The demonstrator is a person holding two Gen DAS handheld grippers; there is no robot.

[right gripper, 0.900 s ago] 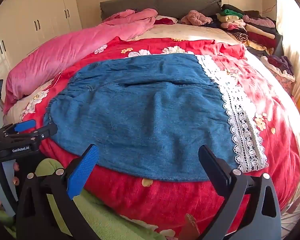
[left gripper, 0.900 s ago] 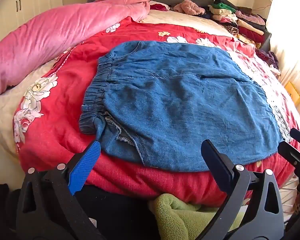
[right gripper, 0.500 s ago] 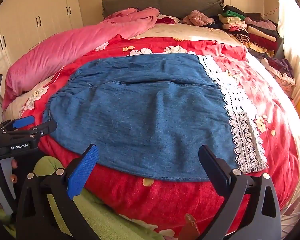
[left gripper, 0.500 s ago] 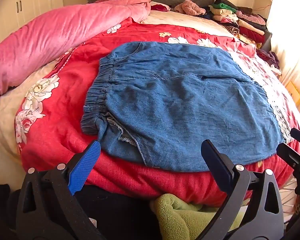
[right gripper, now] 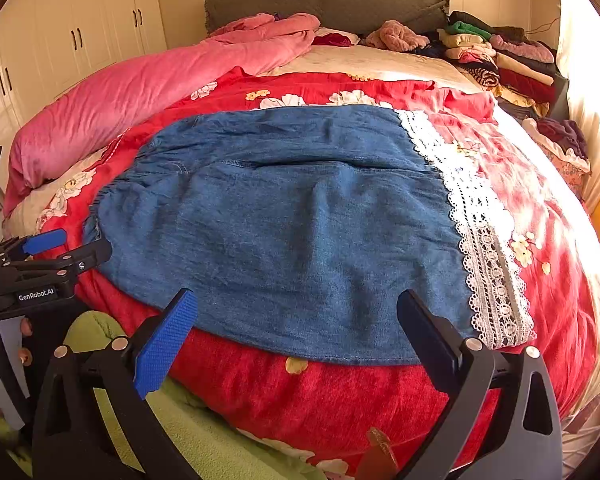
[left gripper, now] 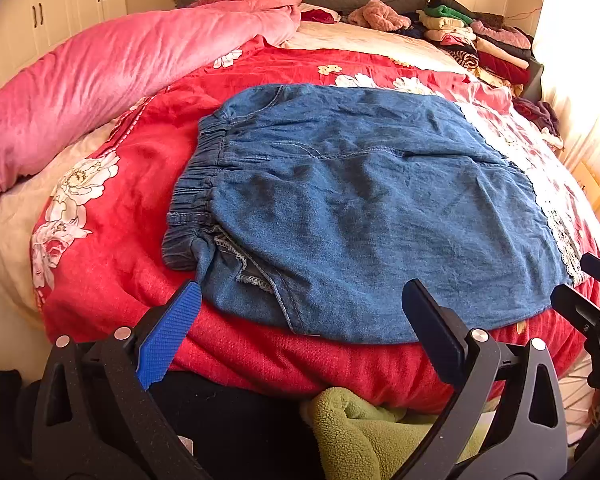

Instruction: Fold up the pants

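Note:
Blue denim pants (left gripper: 360, 208) lie spread flat on the red floral bedspread (left gripper: 112, 216), elastic waistband at the left, white lace hem (right gripper: 480, 236) at the right. They also show in the right wrist view (right gripper: 300, 232). My left gripper (left gripper: 300, 320) is open and empty, just short of the pants' near edge by the waistband corner. My right gripper (right gripper: 296, 320) is open and empty, just short of the near edge toward the lace hem. Each gripper shows at the edge of the other's view: the right one (left gripper: 592, 292) and the left one (right gripper: 56, 248).
A pink duvet (left gripper: 100, 80) is bunched along the bed's left side. Stacks of folded clothes (left gripper: 480, 44) sit at the far right by the grey headboard (right gripper: 324, 4). A green fleece (left gripper: 364, 432) lies below the bed's near edge. White wardrobes (right gripper: 60, 40) stand at the left.
Both grippers have drifted very slightly; the pants lie as before. Both grippers stay open and empty.

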